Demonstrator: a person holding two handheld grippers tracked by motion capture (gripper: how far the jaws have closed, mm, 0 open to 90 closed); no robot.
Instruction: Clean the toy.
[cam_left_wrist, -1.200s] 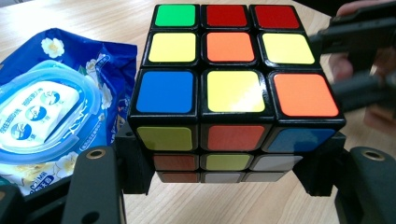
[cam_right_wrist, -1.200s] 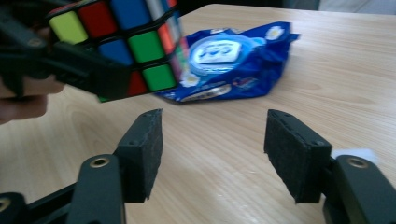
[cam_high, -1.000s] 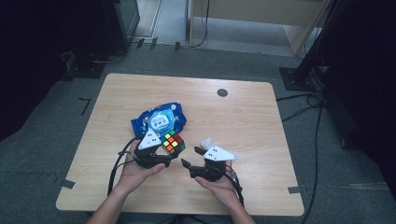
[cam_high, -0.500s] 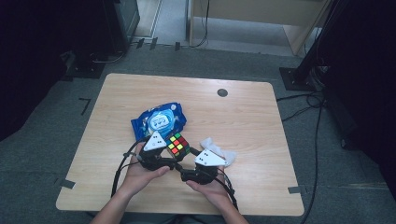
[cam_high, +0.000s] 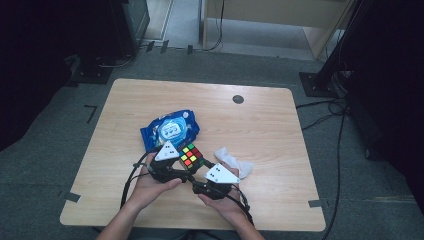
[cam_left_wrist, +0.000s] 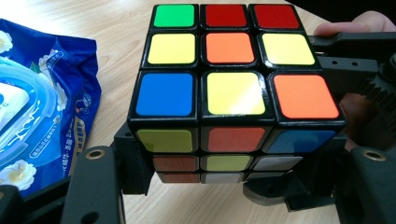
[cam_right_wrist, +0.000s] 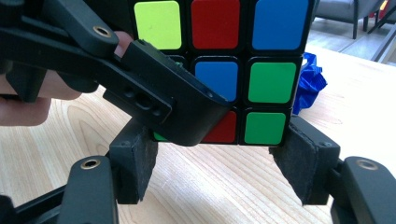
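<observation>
I have the puzzle cube (cam_high: 191, 156) pinched in my left claw (cam_high: 186, 165), whose jaws press on its lower layers from either side, and it sits lifted just clear of the wooden surface (cam_high: 260, 125). In the left claw's view the cube (cam_left_wrist: 233, 88) stands right ahead of the jaws, showing a mixed face of green, red, yellow, orange and blue stickers. My right claw (cam_high: 199, 181) has come in just beside the left one, from the opposite side of the cube; its jaws have just been closing, with the cube's bottom edge (cam_right_wrist: 243, 70) between them, yet the pads (cam_right_wrist: 299, 163) stand apart from it, spread and not pressing. A blue wipes packet (cam_high: 170, 130) lies just beyond the left claw, and a crumpled white tissue (cam_high: 231, 161) lies just beyond the right claw.
</observation>
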